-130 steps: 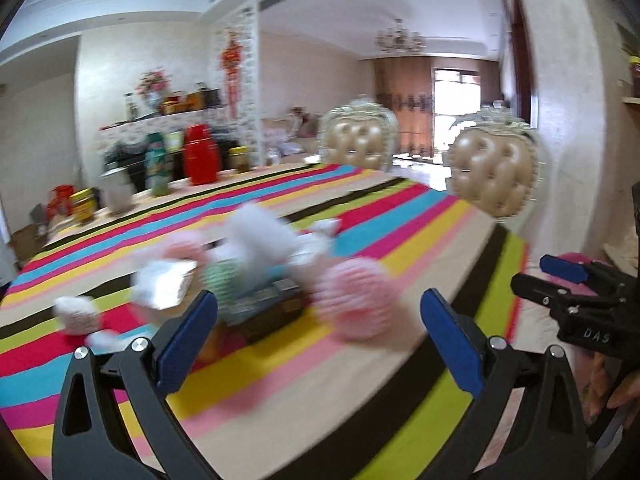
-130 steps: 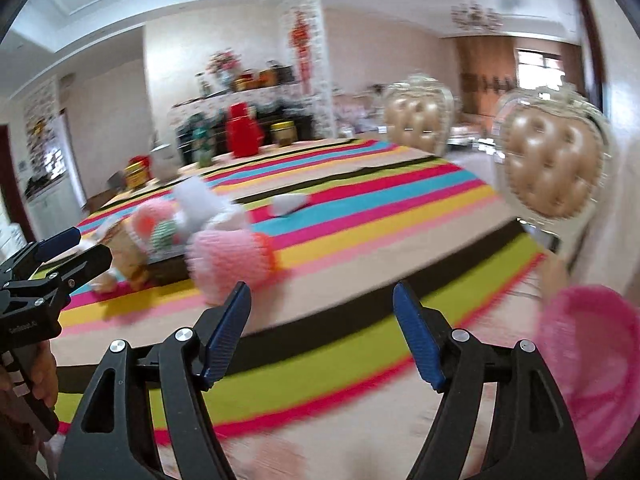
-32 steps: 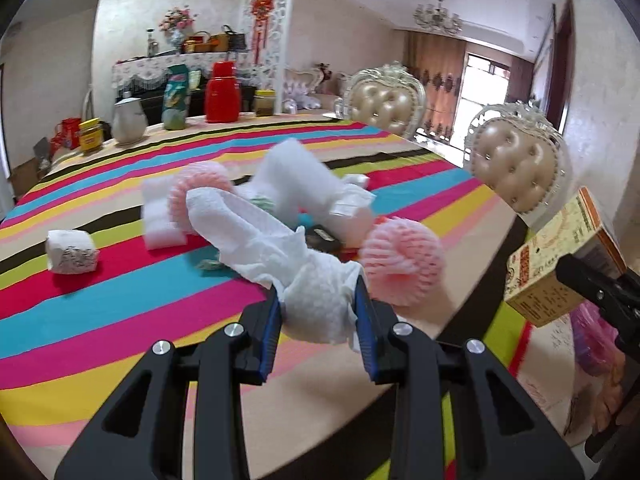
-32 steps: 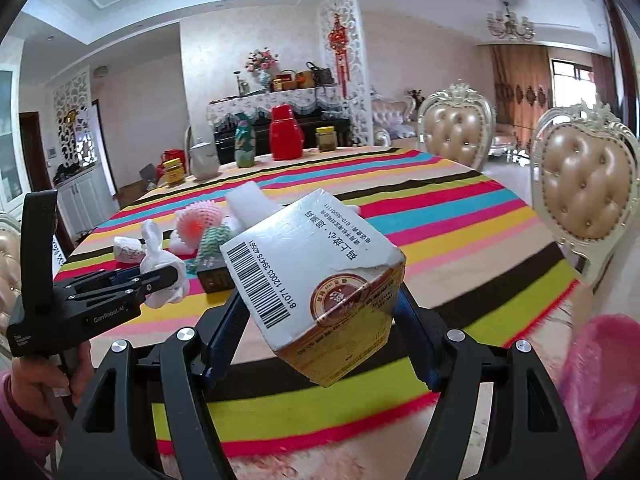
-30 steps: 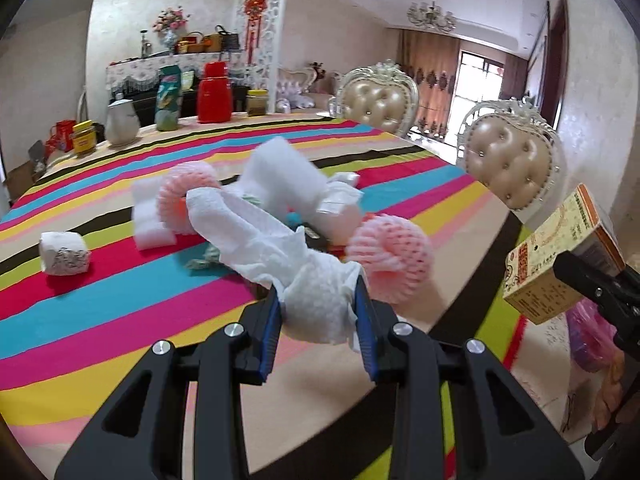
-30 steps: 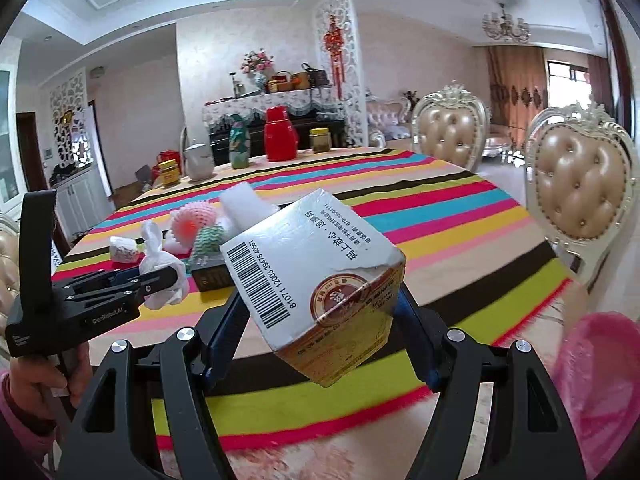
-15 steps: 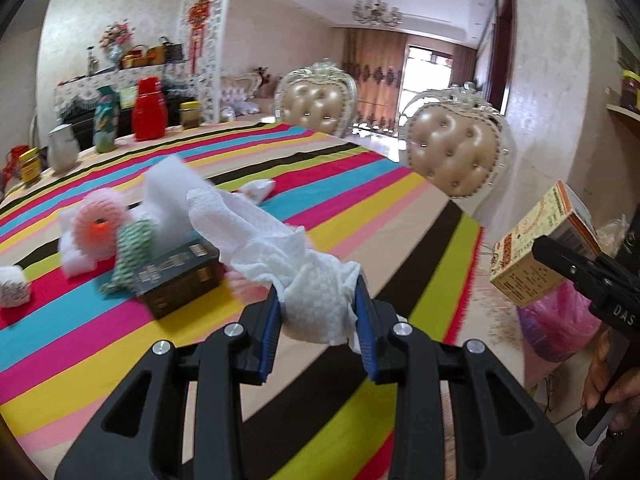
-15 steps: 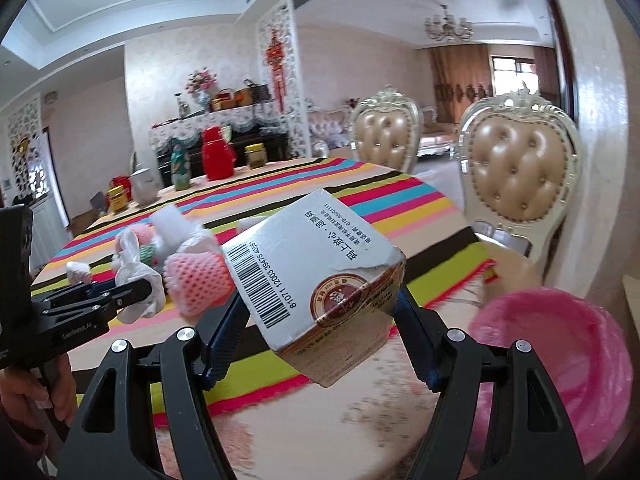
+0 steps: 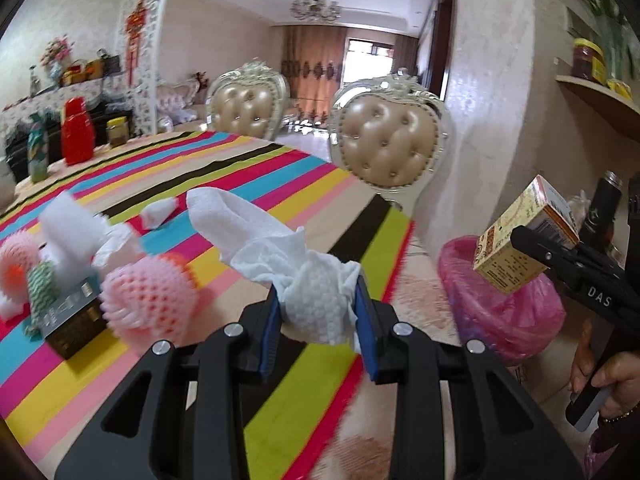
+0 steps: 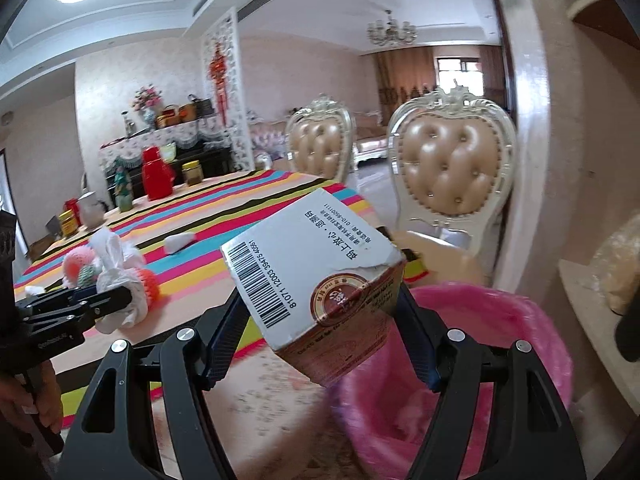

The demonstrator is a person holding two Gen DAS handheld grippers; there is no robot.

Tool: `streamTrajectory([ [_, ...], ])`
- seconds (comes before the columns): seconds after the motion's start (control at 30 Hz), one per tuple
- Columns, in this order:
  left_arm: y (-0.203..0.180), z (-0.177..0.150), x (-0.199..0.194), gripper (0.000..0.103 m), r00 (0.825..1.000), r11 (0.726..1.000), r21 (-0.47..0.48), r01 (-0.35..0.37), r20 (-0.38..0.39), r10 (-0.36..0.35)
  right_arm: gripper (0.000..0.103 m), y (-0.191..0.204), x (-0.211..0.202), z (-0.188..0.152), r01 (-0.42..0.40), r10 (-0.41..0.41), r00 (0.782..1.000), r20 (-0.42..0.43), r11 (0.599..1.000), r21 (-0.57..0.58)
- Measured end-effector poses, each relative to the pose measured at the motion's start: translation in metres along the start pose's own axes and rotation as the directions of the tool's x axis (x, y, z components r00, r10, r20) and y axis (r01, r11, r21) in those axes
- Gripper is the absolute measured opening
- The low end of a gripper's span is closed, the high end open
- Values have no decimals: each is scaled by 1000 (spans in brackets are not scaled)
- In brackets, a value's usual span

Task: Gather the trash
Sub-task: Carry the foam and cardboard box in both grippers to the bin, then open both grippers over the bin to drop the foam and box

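A person stands at the edge of a striped table, a hand-held gripper in each hand. The left gripper, low in the centre of the left wrist view, is clamped on a crumpled white paper towel that trails up and left above the blue pads. The right gripper, lower centre of the right wrist view, is clamped on a torn cardboard box, barcode side up. Behind and below the box, at the lower right of that frame, sits a bin lined with a pink bag; its near edge looks to be just under the box.

More trash remains on the table at the left of the left wrist view: pink foam fruit nets, a dark small box and white foam pieces.

To drop well, I would bring each gripper squarely over the bin's mouth before parting the jaws. The box can go first. The towel is light and may cling to a pad, so lower it close to the liner and release there.
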State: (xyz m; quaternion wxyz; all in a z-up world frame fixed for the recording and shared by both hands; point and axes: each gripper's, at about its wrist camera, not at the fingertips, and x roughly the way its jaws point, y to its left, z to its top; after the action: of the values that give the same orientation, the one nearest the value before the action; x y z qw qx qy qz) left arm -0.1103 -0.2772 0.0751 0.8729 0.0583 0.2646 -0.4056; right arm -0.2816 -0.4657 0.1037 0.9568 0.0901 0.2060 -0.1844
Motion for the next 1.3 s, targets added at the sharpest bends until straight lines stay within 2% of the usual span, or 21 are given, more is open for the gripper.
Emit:
streamTrajectory([
  [0.23, -44, 6, 21, 33, 996, 994, 60, 94, -6, -94, 68, -50, -11, -15, 100, -99, 995, -14, 994, 53],
  [0.37, -74, 8, 37, 33, 987, 983, 94, 159, -24, -157, 68, -79, -15, -24, 140, -138, 990, -25, 983, 115],
  [0.5, -108, 12, 53, 33, 975, 964, 147, 221, -34, -219, 68, -104, -19, -32, 156, -154, 988, -26, 974, 166],
  [0.67, -151, 19, 72, 33, 952, 935, 176, 307, -58, -302, 68, -121, -18, -39, 157, -153, 988, -37, 970, 185],
  [0.93, -195, 14, 106, 37, 925, 905, 192, 379, -104, -366, 68, -152, -23, -53, 166, -159, 986, -47, 960, 227],
  [1.0, -199, 13, 113, 46, 917, 898, 192, 397, -123, -379, 68, -156, -26, -55, 165, -159, 986, -44, 958, 234],
  [1.03, -201, 12, 117, 52, 920, 899, 197, 391, -127, -372, 68, -157, -26, -56, 166, -160, 986, -43, 958, 235],
  [1.07, -200, 12, 119, 69, 927, 906, 200, 374, -123, -355, 68, -158, -27, -56, 164, -159, 986, -42, 958, 237],
  [1.1, -198, 13, 119, 80, 933, 912, 199, 358, -112, -342, 68, -159, -28, -57, 162, -156, 987, -41, 957, 239],
  [1.3, -169, 20, 98, 98, 973, 951, 205, 230, -35, -228, 69, -157, -22, -56, 135, -128, 991, -43, 958, 253],
])
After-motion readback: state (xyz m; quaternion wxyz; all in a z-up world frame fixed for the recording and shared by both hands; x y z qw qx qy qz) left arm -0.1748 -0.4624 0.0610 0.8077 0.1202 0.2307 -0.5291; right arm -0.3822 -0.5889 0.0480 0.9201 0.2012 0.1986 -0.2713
